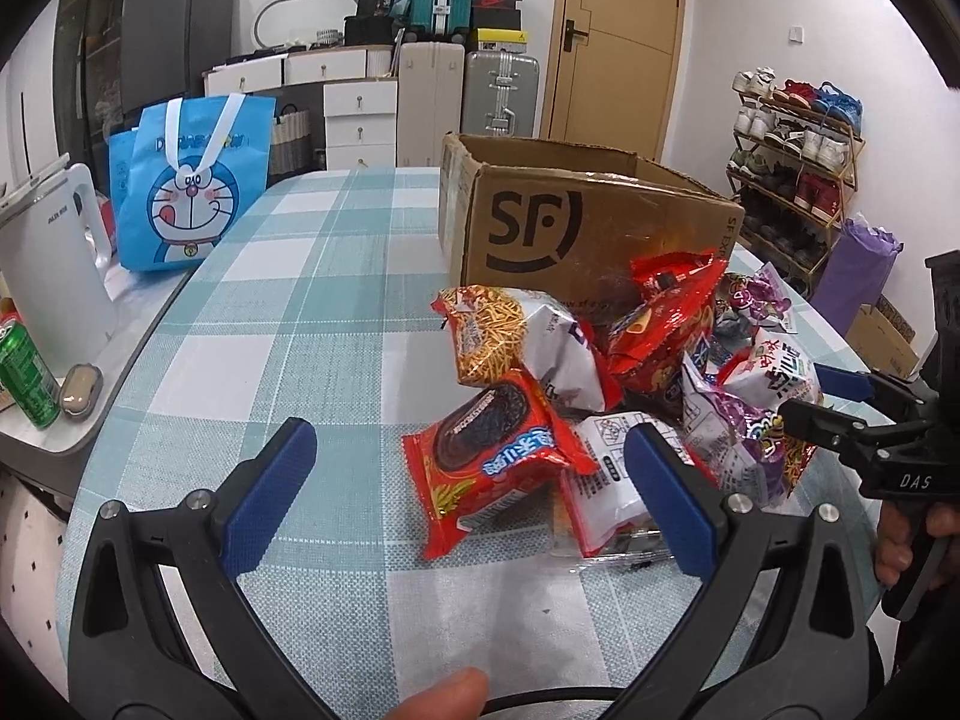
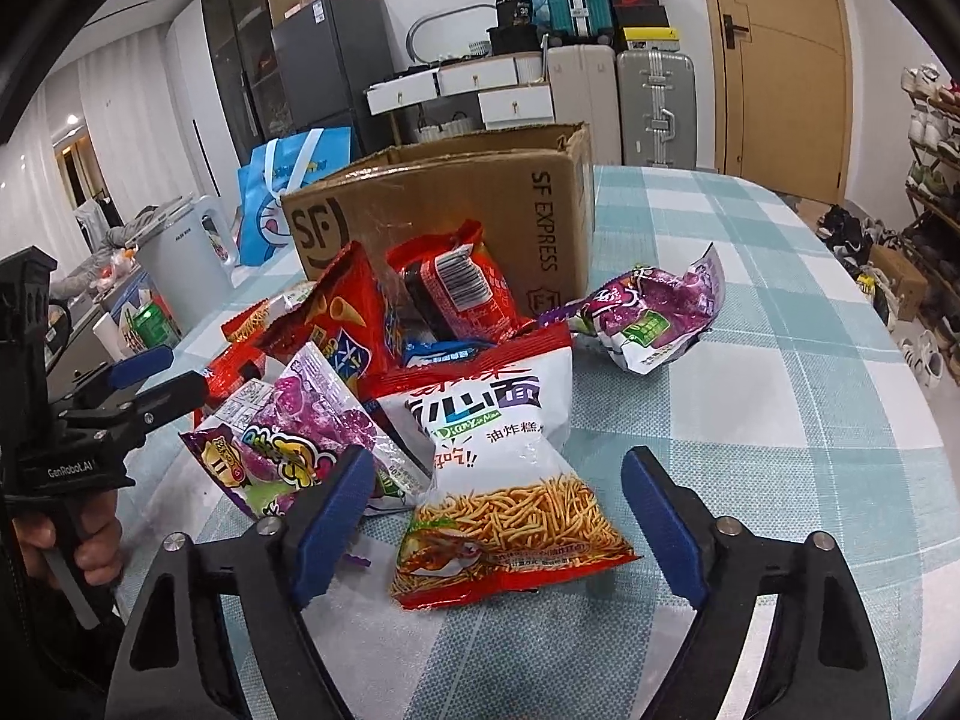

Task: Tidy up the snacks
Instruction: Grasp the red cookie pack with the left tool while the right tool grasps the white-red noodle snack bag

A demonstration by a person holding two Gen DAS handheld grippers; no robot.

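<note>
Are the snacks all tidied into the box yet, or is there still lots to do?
Lots to do. Nothing looks packed yet: the snacks lie in a heap on the table in front of the box, though its inside is hidden. Nothing is in hand: the left tongs are open by the cookie packet, and the right tongs are open around the noodle bag.

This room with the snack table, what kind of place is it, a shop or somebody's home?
Most likely a lived-in home, perhaps a dining area near the entrance. A shoe rack full of sneakers stands by the door, suitcases are stacked against the wall, and a fridge stands behind the checked tablecloth.
</note>
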